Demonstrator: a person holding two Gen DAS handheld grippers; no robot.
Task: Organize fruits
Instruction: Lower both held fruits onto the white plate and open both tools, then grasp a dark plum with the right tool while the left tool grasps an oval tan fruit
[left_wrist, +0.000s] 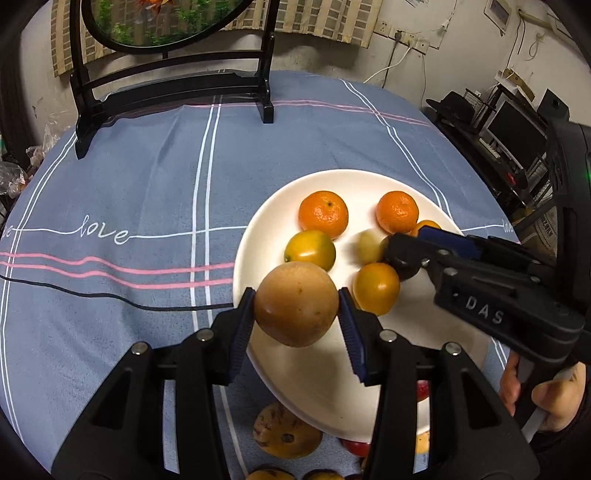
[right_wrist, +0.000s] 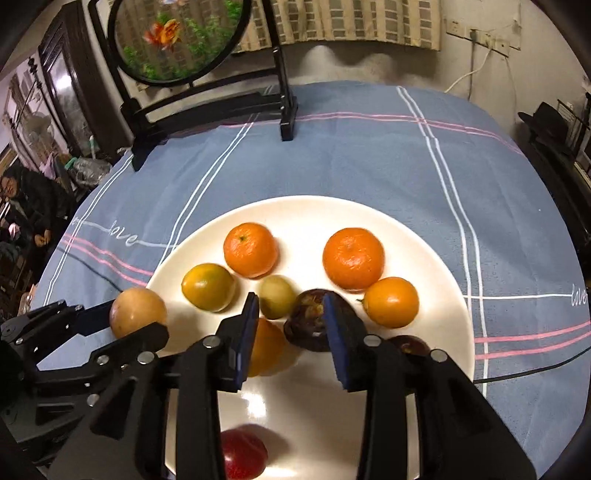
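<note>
Holding citrus and dark fruit, white plate (right_wrist: 436, 258).

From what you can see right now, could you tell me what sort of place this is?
Probably a lived-in home: a cloth-covered table, a round goldfish screen on a stand, and a computer desk by the wall.

Dim warm indoor light from overhead; glare on white plate (right_wrist: 436, 266), soft shadows under fruit, fisheye-warped dark corners, slight motion blur.
</note>
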